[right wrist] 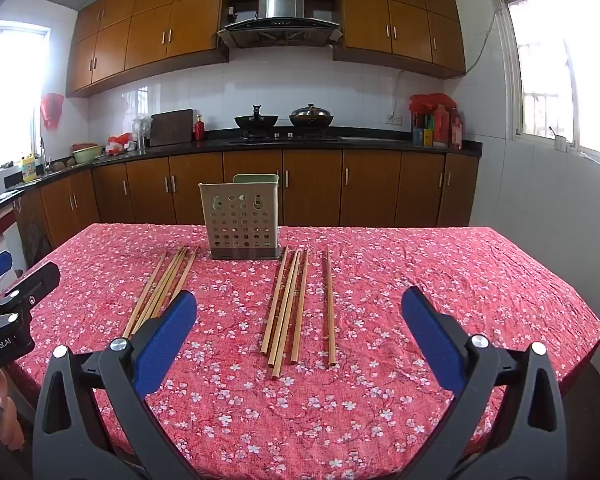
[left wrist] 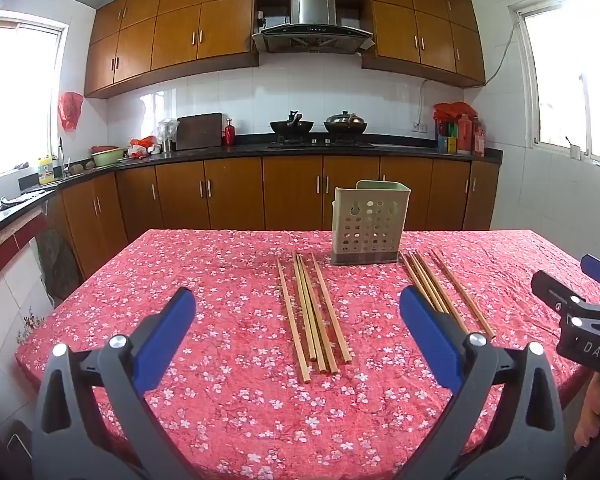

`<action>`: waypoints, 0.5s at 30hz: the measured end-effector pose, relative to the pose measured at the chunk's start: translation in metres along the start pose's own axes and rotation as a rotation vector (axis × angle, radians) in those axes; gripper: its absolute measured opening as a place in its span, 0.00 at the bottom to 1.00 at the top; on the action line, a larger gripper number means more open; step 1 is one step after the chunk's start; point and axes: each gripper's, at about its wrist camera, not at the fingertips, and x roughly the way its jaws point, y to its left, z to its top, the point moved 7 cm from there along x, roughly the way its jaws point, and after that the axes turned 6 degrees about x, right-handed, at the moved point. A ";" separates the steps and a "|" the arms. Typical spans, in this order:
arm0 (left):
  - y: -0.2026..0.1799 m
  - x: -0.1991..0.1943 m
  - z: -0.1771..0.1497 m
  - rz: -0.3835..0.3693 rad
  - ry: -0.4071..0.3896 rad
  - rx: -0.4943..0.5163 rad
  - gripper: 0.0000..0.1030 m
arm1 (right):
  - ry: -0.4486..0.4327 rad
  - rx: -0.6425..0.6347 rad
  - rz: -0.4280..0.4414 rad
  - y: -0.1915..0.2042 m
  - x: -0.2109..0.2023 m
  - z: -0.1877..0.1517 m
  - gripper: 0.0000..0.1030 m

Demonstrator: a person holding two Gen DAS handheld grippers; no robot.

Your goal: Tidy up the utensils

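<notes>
Both tongs hover spread wide and empty above the near edge of the surface (left wrist: 228, 400), a table under a crumpled red cloth printed with small white blossoms; nothing lies between the blue pads of the left tongs (left wrist: 298, 320) or the right tongs (right wrist: 299, 320). The task's things, slender straight chopsticks of pale wood, lie flat in two loose sets running away from you: the left set of wooden chopsticks (left wrist: 314, 312) rests in front of the left tongs, and the right set of wooden chopsticks (right wrist: 288, 308) in front of the right tongs, with one stick lying a little apart on its right side. Between their far ends stands the beige perforated plastic utensil holder (left wrist: 367, 224), upright, boxy, open at the top, on a darker base. To begin well, you lower one pair of tongs over a set near its middle, pads straddling the sticks crosswise, and close until the bundle is gathered; smooth thin rods will likely roll or fan out, and the wrinkled cloth may catch a pad, so you press lightly. You then tip the sticks upright before feeding them through the holder's open top.
</notes>
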 end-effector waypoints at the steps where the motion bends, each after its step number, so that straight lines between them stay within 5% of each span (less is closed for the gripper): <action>1: 0.000 0.000 0.000 0.000 0.001 0.000 0.96 | 0.001 -0.001 0.000 0.000 0.000 0.000 0.98; 15: -0.003 -0.007 0.007 0.002 -0.004 0.012 0.96 | 0.000 -0.001 0.000 0.000 0.000 0.000 0.98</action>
